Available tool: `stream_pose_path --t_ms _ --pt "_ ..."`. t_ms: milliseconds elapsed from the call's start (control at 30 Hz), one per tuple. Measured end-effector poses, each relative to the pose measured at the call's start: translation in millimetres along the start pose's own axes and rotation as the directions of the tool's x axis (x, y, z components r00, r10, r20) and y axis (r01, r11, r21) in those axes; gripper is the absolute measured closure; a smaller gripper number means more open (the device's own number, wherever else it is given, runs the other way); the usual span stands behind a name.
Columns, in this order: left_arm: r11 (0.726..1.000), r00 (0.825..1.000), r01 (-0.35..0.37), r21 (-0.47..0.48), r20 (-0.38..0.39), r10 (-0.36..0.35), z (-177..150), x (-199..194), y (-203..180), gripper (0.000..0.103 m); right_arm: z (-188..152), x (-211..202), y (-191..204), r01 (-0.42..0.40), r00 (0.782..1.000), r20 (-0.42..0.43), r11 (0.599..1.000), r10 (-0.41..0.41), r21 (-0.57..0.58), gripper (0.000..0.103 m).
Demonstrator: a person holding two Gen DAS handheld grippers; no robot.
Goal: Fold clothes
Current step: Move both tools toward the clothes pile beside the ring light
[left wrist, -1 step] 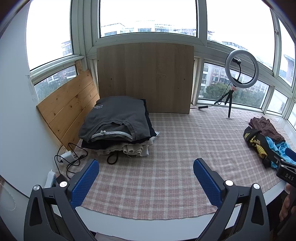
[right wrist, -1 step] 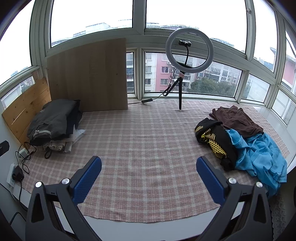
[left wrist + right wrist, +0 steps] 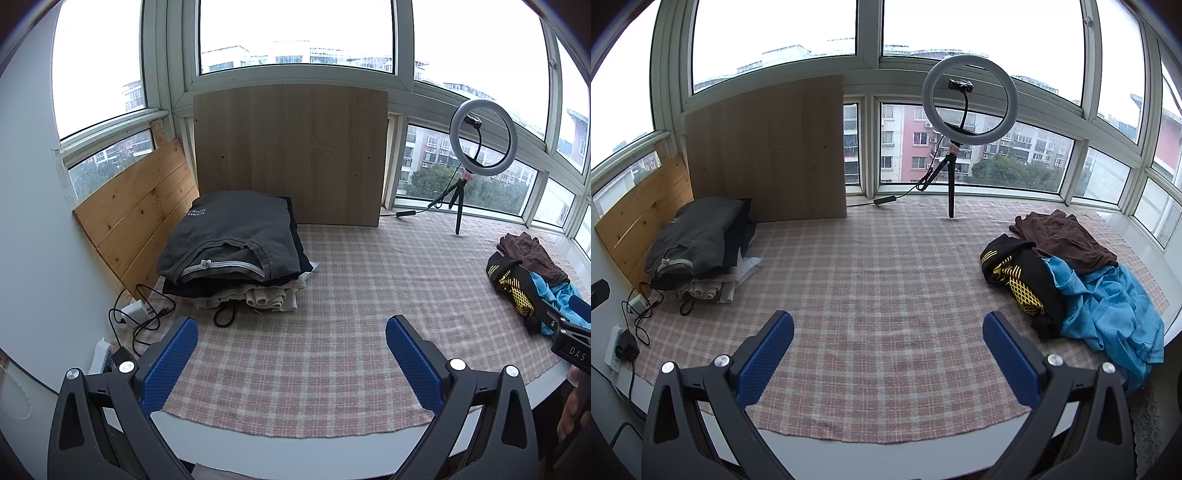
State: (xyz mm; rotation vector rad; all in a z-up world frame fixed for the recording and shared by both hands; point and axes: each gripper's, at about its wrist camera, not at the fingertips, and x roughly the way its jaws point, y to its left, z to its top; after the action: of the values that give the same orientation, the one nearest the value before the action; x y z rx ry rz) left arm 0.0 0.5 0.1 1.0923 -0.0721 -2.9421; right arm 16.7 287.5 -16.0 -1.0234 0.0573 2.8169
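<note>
A stack of folded clothes (image 3: 236, 243) with a dark grey garment on top sits at the far left of the checked cloth (image 3: 332, 325); it also shows in the right wrist view (image 3: 698, 243). A loose pile lies at the right: a brown garment (image 3: 1063, 236), a black and yellow garment (image 3: 1019, 277) and a blue shirt (image 3: 1108, 314). My left gripper (image 3: 291, 354) is open and empty above the cloth's front edge. My right gripper (image 3: 888, 350) is open and empty, left of the loose pile.
A ring light on a tripod (image 3: 967, 110) stands at the back by the windows. Wooden boards (image 3: 291, 158) lean behind the stack. A power strip and cables (image 3: 136, 317) lie at the left edge. The white sill (image 3: 295, 446) runs along the front.
</note>
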Motion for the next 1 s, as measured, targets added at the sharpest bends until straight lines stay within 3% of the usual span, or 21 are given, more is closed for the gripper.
stream_pose_path --t_ms 533,1000 --pt "0.997 0.997 0.078 -0.025 -0.014 -0.078 -3.3 13.8 4.7 0.001 -4.9 -3.2 -2.8 0.043 0.999 0.014 0.999 -0.043 0.021 0.0" --pt "0.97 0.976 0.216 0.112 -0.054 -0.211 0.9 38.7 -47.4 0.001 -34.3 -17.6 -52.8 0.147 0.989 -0.016 0.976 -0.146 0.162 0.0"
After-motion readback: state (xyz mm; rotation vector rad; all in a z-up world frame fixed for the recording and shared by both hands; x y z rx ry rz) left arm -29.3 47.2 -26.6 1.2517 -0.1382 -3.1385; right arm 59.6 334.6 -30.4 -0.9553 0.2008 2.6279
